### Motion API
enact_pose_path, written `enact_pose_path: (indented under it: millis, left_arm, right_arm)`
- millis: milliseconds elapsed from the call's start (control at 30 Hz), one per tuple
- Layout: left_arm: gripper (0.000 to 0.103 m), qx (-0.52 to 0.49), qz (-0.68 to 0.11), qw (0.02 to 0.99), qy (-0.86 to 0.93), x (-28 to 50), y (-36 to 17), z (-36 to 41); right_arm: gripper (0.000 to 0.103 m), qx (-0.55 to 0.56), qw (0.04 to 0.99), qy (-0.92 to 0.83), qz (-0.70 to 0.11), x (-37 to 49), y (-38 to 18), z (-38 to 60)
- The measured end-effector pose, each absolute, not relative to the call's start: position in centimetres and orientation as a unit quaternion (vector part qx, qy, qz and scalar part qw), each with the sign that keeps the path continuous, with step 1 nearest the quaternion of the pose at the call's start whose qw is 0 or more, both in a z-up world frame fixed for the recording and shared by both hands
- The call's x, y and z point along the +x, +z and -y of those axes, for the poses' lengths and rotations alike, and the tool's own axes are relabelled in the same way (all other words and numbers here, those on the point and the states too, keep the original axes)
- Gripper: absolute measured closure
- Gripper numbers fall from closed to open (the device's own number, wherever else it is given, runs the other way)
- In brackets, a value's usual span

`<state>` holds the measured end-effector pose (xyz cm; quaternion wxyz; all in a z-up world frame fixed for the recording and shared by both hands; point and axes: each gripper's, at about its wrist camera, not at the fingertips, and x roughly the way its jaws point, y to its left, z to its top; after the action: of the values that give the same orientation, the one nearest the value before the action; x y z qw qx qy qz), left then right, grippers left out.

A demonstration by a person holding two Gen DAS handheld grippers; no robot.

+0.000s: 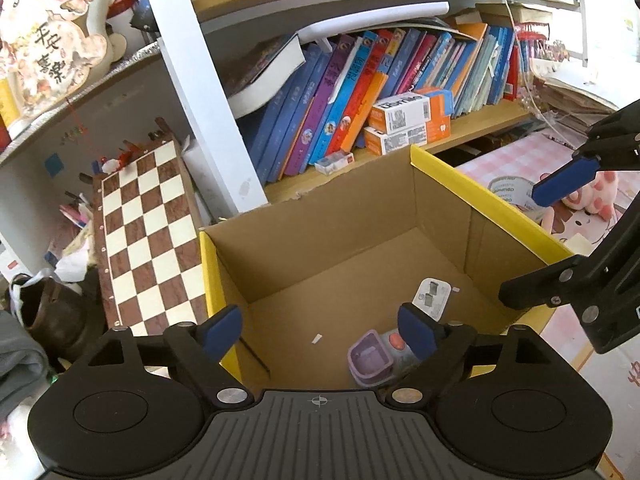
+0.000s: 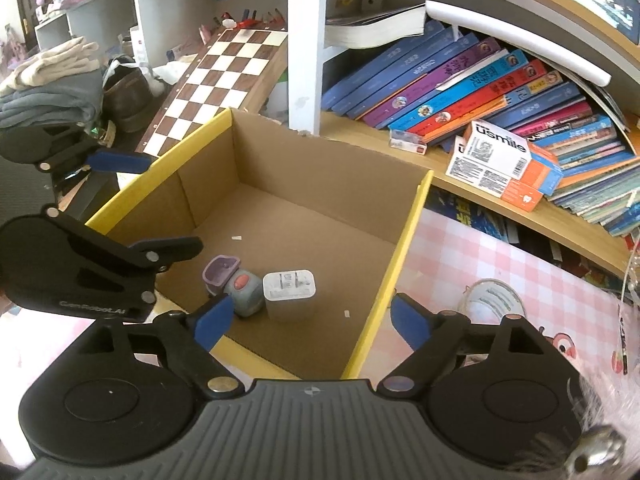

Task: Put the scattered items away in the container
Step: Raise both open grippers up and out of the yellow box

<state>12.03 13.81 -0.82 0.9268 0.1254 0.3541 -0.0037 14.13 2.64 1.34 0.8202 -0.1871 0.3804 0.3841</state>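
Note:
A cardboard box with yellow rims sits on a pink checked cloth. Inside lie a white charger plug and a grey-purple toy with an orange button. My left gripper is open and empty above the box's near edge. My right gripper is open and empty over the box's near right corner; it also shows at the right of the left wrist view. A roll of tape and a pink plush toy lie on the cloth outside the box.
A bookshelf with leaning books and orange-white boxes stands behind the box. A chessboard leans to the left of it. Folded clothes and a brown shoe lie far left.

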Motion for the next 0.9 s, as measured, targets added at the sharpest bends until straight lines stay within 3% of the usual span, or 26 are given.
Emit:
enact_pose_path:
  millis: [300,900]
  left_arm:
    - [0.005,0.113,-0.347,0.931,0.001,9.9,0.1,-13.0]
    - [0.002,0.072,-0.355,0.932,0.02,6.2,0.6,-11.1]
  right_arm:
    - [0.01,-0.176,0.832,0.367,-0.377,12.7,1.8,-0.5]
    - [0.006,-0.15,0.848,0.322,-0.392,10.1,0.6,4.4]
